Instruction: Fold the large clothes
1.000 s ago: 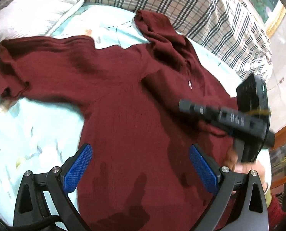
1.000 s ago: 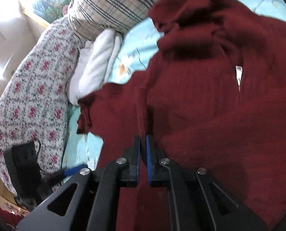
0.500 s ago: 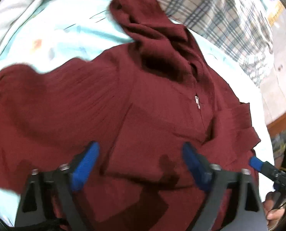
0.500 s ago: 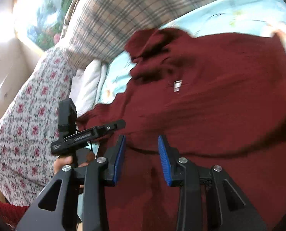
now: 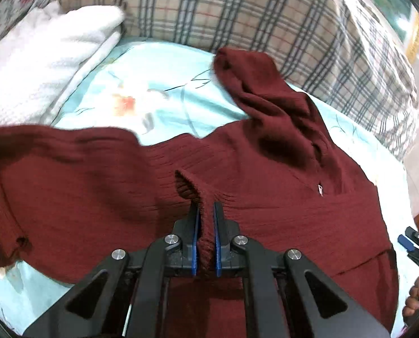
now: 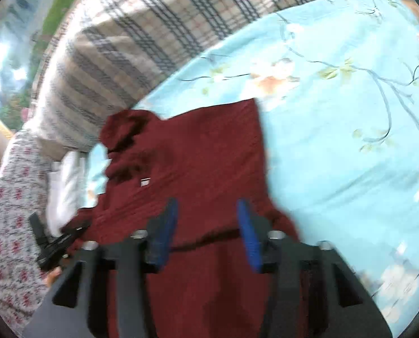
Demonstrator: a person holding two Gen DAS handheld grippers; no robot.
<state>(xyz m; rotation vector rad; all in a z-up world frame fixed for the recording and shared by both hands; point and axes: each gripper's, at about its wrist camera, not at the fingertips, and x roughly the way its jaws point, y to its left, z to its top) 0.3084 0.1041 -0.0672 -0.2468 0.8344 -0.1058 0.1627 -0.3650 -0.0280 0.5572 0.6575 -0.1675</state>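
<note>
Left gripper (image 5: 206,211) pinches a ribbed edge of the maroon sweater (image 5: 265,197) on the bed (image 5: 158,104); right gripper (image 6: 206,225) hovers spread above it.

The sweater lies across the light blue floral bedsheet (image 6: 336,129), its hood (image 5: 254,84) pointing toward the plaid pillow (image 5: 265,22) and a small zipper pull (image 5: 320,189) showing on the chest. A white folded towel (image 5: 40,64) sits beside the pillow, next to a floral cushion (image 6: 9,225). The right gripper's blue pads (image 6: 247,233) stand wide apart with nothing between them; that view is blurred.
</note>
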